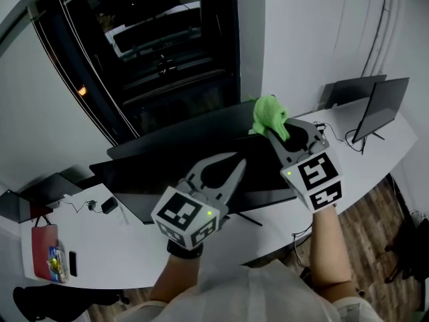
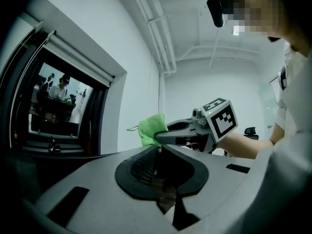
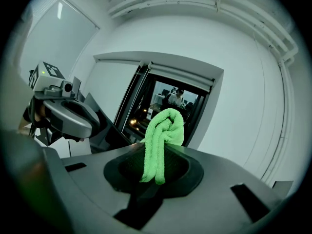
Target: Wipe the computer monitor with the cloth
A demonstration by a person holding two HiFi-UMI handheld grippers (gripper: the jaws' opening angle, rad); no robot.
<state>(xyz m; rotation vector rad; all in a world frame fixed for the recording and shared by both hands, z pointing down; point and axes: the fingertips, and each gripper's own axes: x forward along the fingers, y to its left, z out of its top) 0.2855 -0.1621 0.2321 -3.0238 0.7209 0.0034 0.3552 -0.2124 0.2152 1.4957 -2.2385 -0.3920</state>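
Fuzzy terry cloth [image 3: 163,135], glossy monitor [image 1: 201,149]

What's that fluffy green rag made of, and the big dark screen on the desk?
The bright green folded cloth looks like microfibre or terry: its surface is a fuzzy, matte pile. The wide dark computer monitor has a smooth, faintly shiny panel, glass or plastic; I cannot tell which.

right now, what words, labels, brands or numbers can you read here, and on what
No text is readable.
On the left gripper and right gripper: cubes with only black-and-white squares, no letters.
On the monitor: dark, no brand visible.
On the cloth: no printed label visible.
On the colourful item on the red folder: too small to read.
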